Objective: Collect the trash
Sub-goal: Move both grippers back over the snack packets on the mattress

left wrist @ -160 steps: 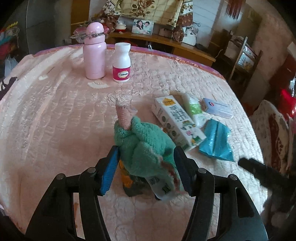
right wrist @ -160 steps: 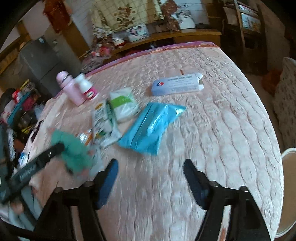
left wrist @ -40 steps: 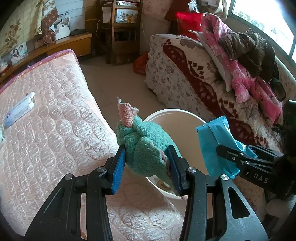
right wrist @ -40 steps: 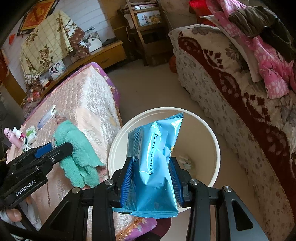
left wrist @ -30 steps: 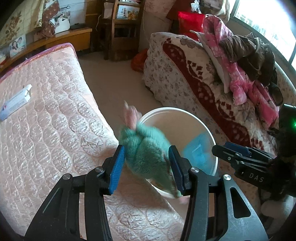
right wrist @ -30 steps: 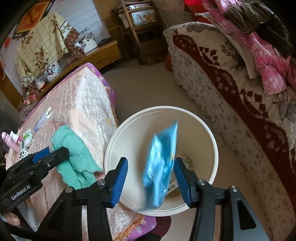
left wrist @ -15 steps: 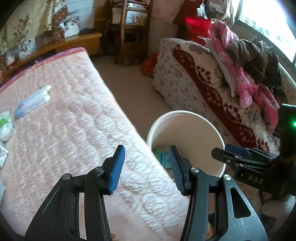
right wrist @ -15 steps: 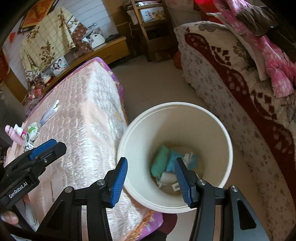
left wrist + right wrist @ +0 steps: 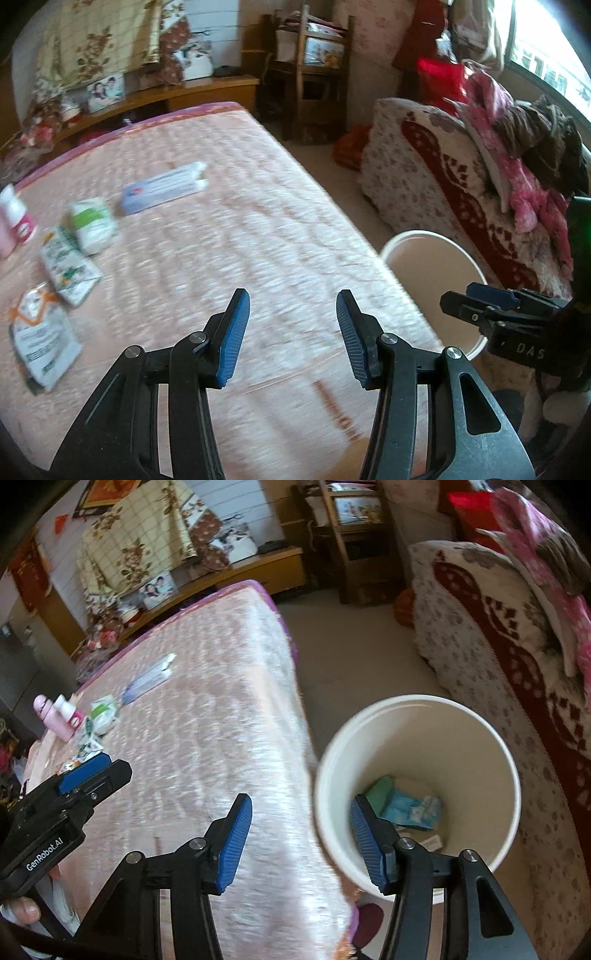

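Note:
My left gripper (image 9: 291, 332) is open and empty above the pink quilted bed (image 9: 258, 258). My right gripper (image 9: 301, 840) is open and empty over the bed's edge beside the white bin (image 9: 509, 768). The bin (image 9: 476, 258) holds the green cloth (image 9: 380, 790) and the blue packet (image 9: 410, 808). On the bed lie a blue-white box (image 9: 162, 188), a green-white tissue pack (image 9: 92, 223), a white carton (image 9: 68, 269) and a white-orange wrapper (image 9: 40, 339). The left gripper also shows in the right wrist view (image 9: 88, 771).
A pink bottle (image 9: 50, 716) and a white pill bottle (image 9: 68, 710) stand at the bed's far left. A patterned sofa (image 9: 461, 206) piled with clothes is right of the bin. A wooden shelf (image 9: 310, 70) and low cabinet stand behind the bed.
Both grippers opened over the bin and dropped the green cloth and the blue packet into it. Both then swung left, back toward the bed.

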The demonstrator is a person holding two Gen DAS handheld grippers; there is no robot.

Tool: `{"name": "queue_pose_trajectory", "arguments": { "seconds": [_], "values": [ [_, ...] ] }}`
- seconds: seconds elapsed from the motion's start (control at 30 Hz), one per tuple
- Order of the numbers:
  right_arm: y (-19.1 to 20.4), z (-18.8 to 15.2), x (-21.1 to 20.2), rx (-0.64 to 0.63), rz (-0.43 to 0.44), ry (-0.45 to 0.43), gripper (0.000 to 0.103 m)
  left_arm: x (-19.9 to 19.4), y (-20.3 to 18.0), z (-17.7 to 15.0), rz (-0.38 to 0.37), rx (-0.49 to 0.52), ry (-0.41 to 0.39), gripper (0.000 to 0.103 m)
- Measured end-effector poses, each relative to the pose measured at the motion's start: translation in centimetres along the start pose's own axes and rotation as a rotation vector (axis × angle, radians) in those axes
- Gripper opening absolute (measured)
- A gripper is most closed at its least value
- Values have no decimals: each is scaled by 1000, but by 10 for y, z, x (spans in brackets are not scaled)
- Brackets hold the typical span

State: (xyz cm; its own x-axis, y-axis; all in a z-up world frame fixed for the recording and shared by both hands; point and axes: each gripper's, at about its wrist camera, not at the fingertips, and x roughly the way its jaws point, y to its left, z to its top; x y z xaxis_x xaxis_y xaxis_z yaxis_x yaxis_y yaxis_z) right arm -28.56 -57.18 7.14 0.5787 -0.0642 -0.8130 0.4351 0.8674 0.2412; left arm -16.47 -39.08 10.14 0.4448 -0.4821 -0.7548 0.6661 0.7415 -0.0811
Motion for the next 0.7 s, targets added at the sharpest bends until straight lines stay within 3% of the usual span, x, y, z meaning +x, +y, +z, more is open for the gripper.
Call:
{"name": "queue_pose_trajectory", "arguments": {
  "seconds": [0.13, 0.5, 0.7],
  "values": [
    [30, -1, 5, -44, 34, 5, 62, -17, 40, -11, 50, -49, -3, 47],
    [128, -10, 39, -196, 157, 85, 62, -67, 155, -43, 198, -196, -6, 47],
    [170, -13, 49, -264, 197, 107, 63, -83, 227, -69, 312, -290, 36, 47]
  ]
}}
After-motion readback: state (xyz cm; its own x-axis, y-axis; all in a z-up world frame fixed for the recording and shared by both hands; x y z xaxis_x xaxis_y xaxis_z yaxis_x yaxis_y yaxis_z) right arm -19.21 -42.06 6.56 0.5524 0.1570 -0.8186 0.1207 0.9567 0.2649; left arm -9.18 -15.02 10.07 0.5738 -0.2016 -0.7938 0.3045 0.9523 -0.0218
